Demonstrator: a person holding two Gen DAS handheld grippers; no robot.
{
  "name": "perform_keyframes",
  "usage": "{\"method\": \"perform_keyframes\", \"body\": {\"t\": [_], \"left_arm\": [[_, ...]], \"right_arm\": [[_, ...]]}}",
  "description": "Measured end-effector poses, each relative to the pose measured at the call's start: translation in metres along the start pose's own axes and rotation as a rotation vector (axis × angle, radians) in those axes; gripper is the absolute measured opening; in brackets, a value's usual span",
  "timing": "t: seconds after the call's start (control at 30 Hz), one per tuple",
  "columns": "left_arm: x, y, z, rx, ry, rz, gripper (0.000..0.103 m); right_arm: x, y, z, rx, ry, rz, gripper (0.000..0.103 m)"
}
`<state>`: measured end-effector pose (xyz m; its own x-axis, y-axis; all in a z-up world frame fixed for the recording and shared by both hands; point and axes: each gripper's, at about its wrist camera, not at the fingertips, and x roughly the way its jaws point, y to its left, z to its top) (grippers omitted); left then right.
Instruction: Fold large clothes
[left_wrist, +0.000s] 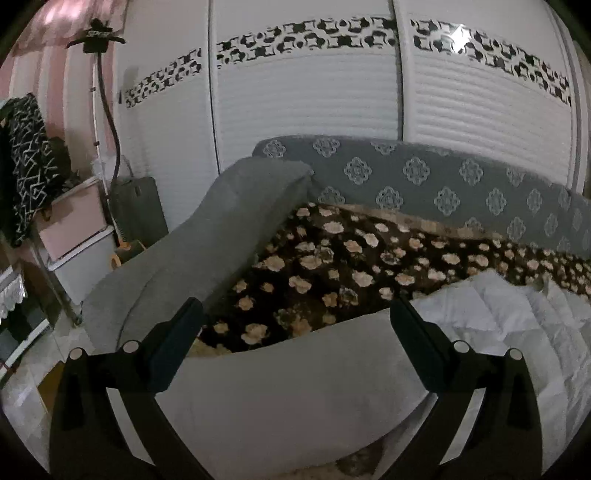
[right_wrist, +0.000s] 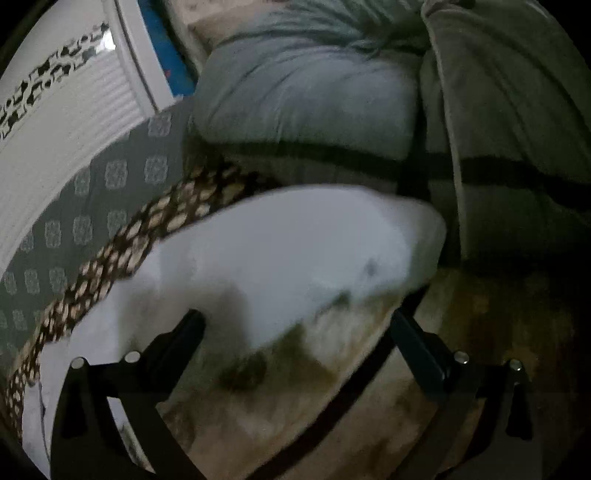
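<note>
Covering the sofa (left_wrist: 424, 177), a flowered blanket (left_wrist: 332, 258) before white wardrobe doors (left_wrist: 306, 103)

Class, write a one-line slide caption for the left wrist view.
Open left gripper hovering over pale folded clothing on a flower-patterned blanket beside white wardrobe doors.

A home, most likely a bedroom or living room. White wardrobe doors (left_wrist: 306, 99) with ribbed panels and a black-and-white patterned band fill the back wall. A grey sofa (left_wrist: 424, 184) with a medallion print carries a flowered brown blanket (left_wrist: 332, 258). A garment steamer (left_wrist: 107, 110) on a pole and stacked storage boxes (left_wrist: 74, 229) stand at the left, with pillows (right_wrist: 306, 96) heaped nearby.
</note>
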<state>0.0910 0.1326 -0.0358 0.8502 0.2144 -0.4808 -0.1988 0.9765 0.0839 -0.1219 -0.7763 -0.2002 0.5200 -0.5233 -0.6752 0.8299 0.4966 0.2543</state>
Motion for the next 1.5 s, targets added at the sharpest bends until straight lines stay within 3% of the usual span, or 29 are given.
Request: {"method": "perform_keyframes", "body": {"t": [0.13,0.27,0.3,0.33,0.43,0.6,0.7,0.8,0.97,1.07,1.13,1.23,1.37,1.43,1.5], "left_arm": [[0.018,-0.002,0.002,0.062,-0.024,0.046,0.100],[0.038,0.000,-0.004,0.037,0.033,0.043,0.100],[0.041,-0.001,-0.005,0.035,0.044,0.032,0.100],[0.042,-0.003,-0.005,0.042,0.042,0.030,0.100],[0.037,-0.010,-0.002,0.070,0.011,0.039,0.100],[0.029,-0.017,0.002,0.083,-0.024,0.038,0.100],[0.027,-0.016,0.004,0.065,-0.026,0.039,0.100],[0.023,-0.007,0.009,-0.021,-0.020,0.014,0.100],[0.013,0.006,0.012,-0.192,-0.013,-0.032,0.100],[0.012,0.003,0.008,-0.237,0.007,-0.045,0.100],[0.014,-0.004,0.002,-0.223,0.026,-0.047,0.100],[0.018,-0.012,-0.004,-0.194,0.050,-0.045,0.100],[0.021,-0.014,-0.008,-0.204,0.077,-0.073,0.100],[0.022,-0.016,-0.009,-0.199,0.080,-0.079,0.100],[0.021,-0.019,-0.010,-0.190,0.085,-0.092,0.100]], "right_arm": [[0.016,-0.017,0.014,0.101,-0.006,0.041,0.101],[0.041,-0.031,0.019,0.263,0.059,0.126,0.099],[0.048,-0.032,0.019,0.289,0.075,0.146,0.088],[0.053,-0.031,0.019,0.299,0.090,0.159,0.059],[0.059,-0.020,0.020,0.246,0.103,0.136,0.025],[0.030,0.011,0.037,0.099,-0.016,0.083,0.013],[-0.007,0.042,0.052,0.007,-0.137,0.089,0.013],[-0.053,0.091,0.061,-0.119,-0.264,0.167,0.013],[-0.116,0.178,0.038,-0.333,-0.352,0.329,0.017],[-0.139,0.244,-0.005,-0.487,-0.308,0.465,0.025],[-0.141,0.280,-0.038,-0.590,-0.237,0.547,0.046],[-0.140,0.325,-0.098,-0.757,-0.150,0.600,0.070],[-0.138,0.362,-0.185,-1.018,0.011,0.671,0.073],[-0.146,0.364,-0.218,-1.141,0.009,0.678,0.075],[-0.152,0.365,-0.230,-1.204,0.009,0.695,0.077]]}}
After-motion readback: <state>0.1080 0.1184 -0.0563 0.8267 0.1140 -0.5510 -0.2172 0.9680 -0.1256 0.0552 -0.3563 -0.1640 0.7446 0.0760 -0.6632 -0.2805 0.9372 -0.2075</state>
